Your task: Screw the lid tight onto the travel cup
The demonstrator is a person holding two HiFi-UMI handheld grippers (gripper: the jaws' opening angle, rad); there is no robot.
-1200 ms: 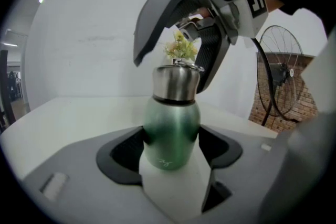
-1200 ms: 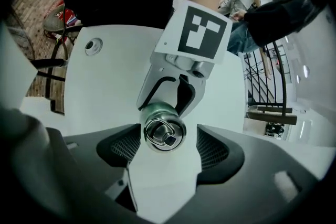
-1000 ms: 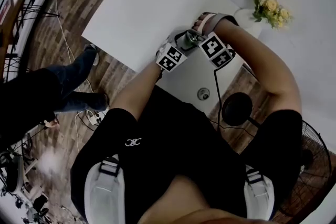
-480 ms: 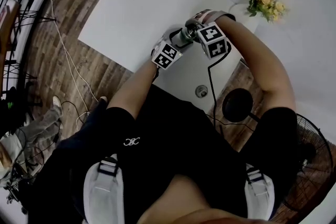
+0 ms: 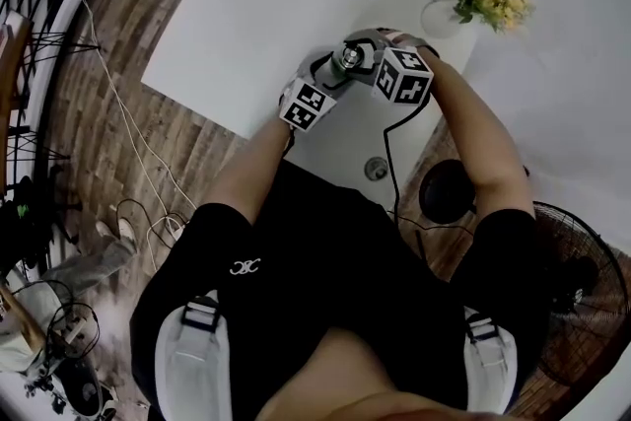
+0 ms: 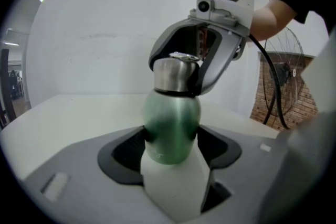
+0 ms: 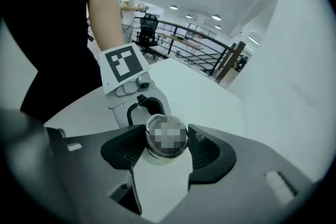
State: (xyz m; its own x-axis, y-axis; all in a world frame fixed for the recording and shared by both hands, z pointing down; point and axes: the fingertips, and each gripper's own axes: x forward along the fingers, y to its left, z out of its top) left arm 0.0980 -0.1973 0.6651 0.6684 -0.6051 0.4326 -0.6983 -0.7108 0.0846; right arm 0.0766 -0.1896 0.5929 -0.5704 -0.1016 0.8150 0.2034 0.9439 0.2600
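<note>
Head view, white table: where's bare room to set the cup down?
The wide far-left stretch of the white table, beyond both grippers, is bare. Crowded: the middle, where the left gripper clamps the green travel cup and the right gripper its steel lid; the white vase of yellow flowers fills the far-right corner.

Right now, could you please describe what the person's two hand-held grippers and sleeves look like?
The left hand-held gripper and the right hand-held gripper each have a grey body, black jaw pads and a cube of black-and-white square markers. A black cable trails from the right one. The person wears a black short-sleeved top.
</note>
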